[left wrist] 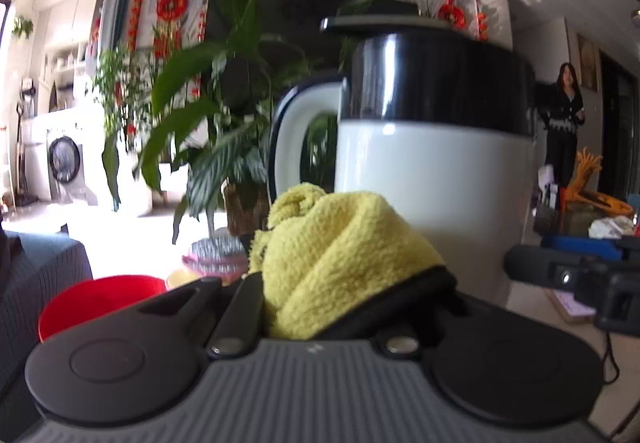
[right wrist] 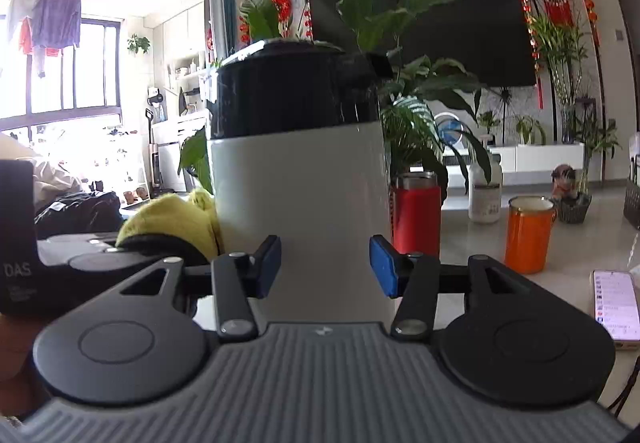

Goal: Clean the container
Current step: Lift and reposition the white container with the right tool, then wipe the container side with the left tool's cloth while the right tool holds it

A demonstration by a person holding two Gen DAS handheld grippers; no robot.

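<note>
Yellow terry cloth (left wrist: 340, 255) clamped in left gripper (left wrist: 348, 283) jaws against white-and-black lidded container (right wrist: 296, 179) for wiping, right gripper (right wrist: 325, 263) jaws apart, flanking it untouching.

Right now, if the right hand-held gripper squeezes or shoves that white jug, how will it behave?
The white jug looks rigid and glossy, so the blue pads may slip. It is tall with a dark upper section, so a high push could tip it. The side handle probably skews its balance.
</note>
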